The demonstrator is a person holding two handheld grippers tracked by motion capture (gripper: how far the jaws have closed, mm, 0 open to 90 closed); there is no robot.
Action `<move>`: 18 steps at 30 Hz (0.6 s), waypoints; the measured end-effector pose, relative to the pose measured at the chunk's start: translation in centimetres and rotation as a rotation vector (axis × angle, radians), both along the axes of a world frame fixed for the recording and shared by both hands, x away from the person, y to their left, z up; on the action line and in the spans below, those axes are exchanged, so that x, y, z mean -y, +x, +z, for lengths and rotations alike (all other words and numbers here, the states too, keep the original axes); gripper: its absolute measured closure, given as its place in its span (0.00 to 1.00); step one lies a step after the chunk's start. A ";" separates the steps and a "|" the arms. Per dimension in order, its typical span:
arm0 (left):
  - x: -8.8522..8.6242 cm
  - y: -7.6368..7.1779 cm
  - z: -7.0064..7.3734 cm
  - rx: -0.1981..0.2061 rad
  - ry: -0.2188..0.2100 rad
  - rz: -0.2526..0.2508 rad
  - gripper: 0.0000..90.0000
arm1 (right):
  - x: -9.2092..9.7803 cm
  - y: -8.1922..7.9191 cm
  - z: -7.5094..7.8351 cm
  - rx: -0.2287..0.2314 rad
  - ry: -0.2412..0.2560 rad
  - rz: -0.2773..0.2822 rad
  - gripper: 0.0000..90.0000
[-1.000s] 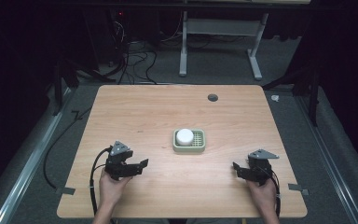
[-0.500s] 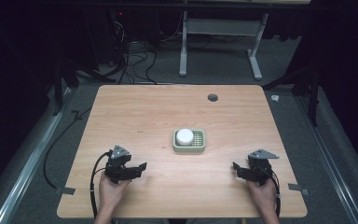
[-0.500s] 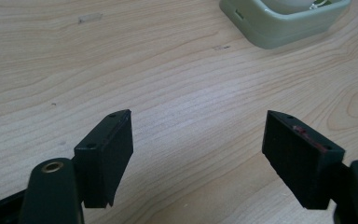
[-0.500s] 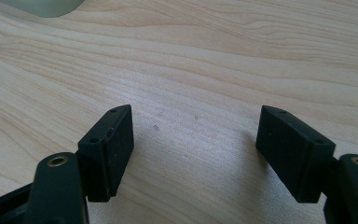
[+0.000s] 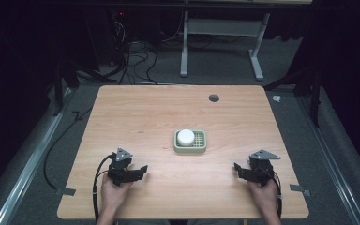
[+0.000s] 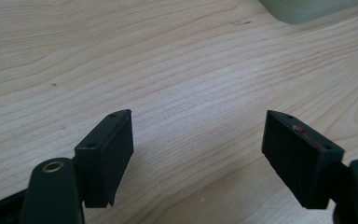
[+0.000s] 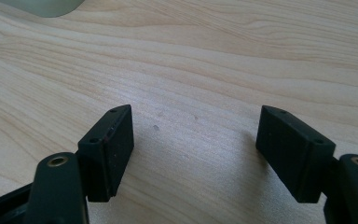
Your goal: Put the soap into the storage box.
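A pale green soap dish [image 5: 198,144] sits near the middle of the wooden table [image 5: 168,112], with a round white soap [image 5: 185,137] on its left half. My left gripper [image 5: 142,169] rests low at the front left, jaws open and pointing right toward the dish. At the front right, my right gripper [image 5: 237,167] is open too and points left. In the left gripper view the left gripper [image 6: 198,140] has bare wood between its jaws and a corner of the dish [image 6: 307,7] at the top right. The right gripper [image 7: 194,135] view has the dish [image 7: 42,5] edge at the top left.
A dark round grommet hole [image 5: 213,98] lies near the table's far edge. Behind the table stands a white metal frame [image 5: 220,47] on the grey floor, with tangled cables [image 5: 131,56] to its left. Tape tabs [image 5: 300,189] mark the table's front corners.
My left gripper has slid a little toward the front edge of the table. The right gripper, the dish and the soap have stayed put.
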State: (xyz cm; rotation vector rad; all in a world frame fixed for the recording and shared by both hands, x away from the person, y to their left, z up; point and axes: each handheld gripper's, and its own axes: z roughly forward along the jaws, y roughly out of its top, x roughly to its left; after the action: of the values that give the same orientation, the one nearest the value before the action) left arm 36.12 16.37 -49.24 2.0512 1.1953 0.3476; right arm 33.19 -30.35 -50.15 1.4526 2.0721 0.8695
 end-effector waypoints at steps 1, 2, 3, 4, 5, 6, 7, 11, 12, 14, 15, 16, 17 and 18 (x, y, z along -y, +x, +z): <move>0.0 0.0 -0.1 -0.001 0.007 0.000 0.28 | 0.0 0.0 0.0 0.000 0.000 0.000 0.31; 0.1 0.0 -0.3 0.002 0.013 0.005 0.28 | 0.0 0.0 0.0 -0.001 0.000 -0.001 0.31; 0.1 0.1 -0.3 0.000 0.015 0.003 0.28 | 0.0 0.0 0.0 0.000 0.000 0.001 0.31; 0.1 0.1 -0.4 0.004 0.017 0.005 0.28 | 0.0 0.0 0.0 0.000 0.000 0.000 0.31; 0.1 0.1 -0.5 0.005 0.019 0.005 0.28 | 0.0 0.0 0.0 -0.001 0.001 -0.001 0.31; 0.2 0.1 -0.6 0.005 0.019 0.007 0.28 | 0.0 0.0 0.0 0.000 0.001 -0.001 0.31; 0.2 0.1 -0.7 0.007 0.019 0.008 0.28 | 0.0 0.0 0.0 0.000 0.000 0.000 0.31; 0.3 0.1 -0.8 0.017 0.024 0.012 0.28 | 0.0 0.0 0.0 0.000 0.000 0.000 0.31; 0.3 0.1 -0.9 0.023 0.022 0.014 0.28 | 0.0 0.0 0.0 -0.001 0.000 -0.001 0.31; 0.4 0.0 -1.0 0.036 0.028 0.015 0.28 | 0.0 0.0 0.0 -0.001 0.000 -0.001 0.31; 0.5 -0.1 -1.1 0.050 0.035 0.018 0.28 | 0.0 0.0 0.0 -0.001 0.000 -0.001 0.31; 0.5 -0.1 -1.1 0.050 0.035 0.018 0.28 | 0.0 0.0 0.0 -0.001 0.000 -0.001 0.31; 0.6 -0.3 -1.3 0.075 0.045 0.017 0.28 | 0.0 0.0 0.0 0.000 0.000 0.000 0.31; 0.6 -0.3 -1.3 0.075 0.045 0.017 0.28 | 0.0 0.0 0.0 -0.001 0.000 -0.001 0.32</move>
State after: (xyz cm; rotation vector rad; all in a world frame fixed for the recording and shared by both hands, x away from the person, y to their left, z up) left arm 35.82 15.76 -50.55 2.0490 1.1702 0.4597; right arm 33.18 -30.34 -50.15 1.4543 2.0715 0.8686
